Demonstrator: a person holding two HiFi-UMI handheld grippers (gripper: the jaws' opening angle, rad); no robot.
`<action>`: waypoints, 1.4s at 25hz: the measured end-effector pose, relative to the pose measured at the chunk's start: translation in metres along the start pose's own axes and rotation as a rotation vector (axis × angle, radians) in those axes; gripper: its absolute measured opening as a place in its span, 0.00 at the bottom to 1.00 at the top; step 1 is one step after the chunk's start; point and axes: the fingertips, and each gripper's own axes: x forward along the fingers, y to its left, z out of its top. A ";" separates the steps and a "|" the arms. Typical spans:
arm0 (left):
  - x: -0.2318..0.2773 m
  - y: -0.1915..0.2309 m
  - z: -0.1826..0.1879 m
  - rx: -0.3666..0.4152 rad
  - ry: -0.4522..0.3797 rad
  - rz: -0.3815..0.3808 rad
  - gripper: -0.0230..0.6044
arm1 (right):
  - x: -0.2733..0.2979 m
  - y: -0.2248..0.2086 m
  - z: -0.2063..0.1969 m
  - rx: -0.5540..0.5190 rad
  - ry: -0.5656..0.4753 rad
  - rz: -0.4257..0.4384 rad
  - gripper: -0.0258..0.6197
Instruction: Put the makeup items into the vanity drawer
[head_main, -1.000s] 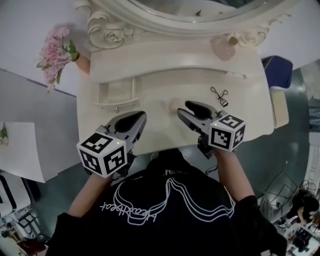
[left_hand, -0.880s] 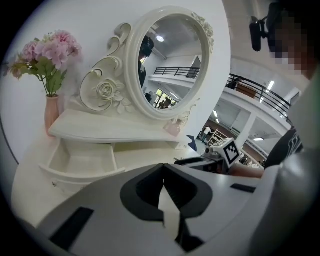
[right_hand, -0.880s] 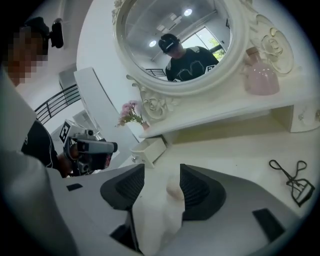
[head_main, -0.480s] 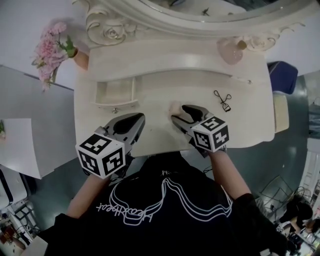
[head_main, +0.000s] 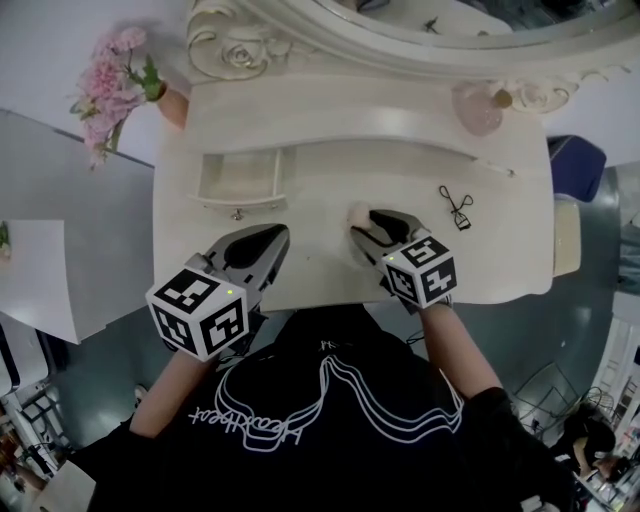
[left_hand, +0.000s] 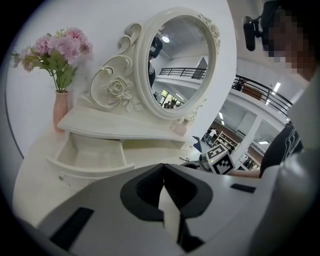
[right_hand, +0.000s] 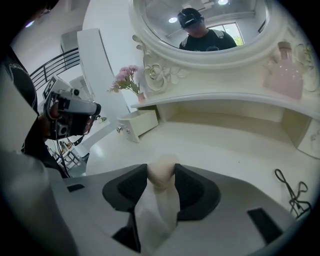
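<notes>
Head view: closed, empty left tool (head_main: 262, 243) over near desk (head_main: 500, 260) edge. Right tool (head_main: 372, 226) mid-desk, clamped on sponge (head_main: 356, 213). Open drawer (head_main: 240, 178) far left.
Left gripper view: jaws together, nothing between.
Right gripper view: jaws just closing, pressing sponge on both sides. Curler (right_hand: 292, 192) right.

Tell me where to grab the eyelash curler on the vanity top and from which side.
Grip the eyelash curler at its thin middle, where the two arms meet. It lies flat on the table top, so come straight down from above, probably pinching across its length; a side approach would find little to catch.
</notes>
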 end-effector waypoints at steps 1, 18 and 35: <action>-0.001 0.000 0.000 -0.003 -0.002 0.001 0.04 | 0.000 0.000 0.000 0.001 0.002 0.000 0.31; -0.032 0.020 0.001 -0.066 -0.058 0.043 0.04 | -0.006 0.055 0.092 -0.132 -0.131 0.089 0.27; -0.089 0.071 0.004 -0.180 -0.173 0.192 0.04 | 0.061 0.101 0.155 -0.247 -0.088 0.204 0.28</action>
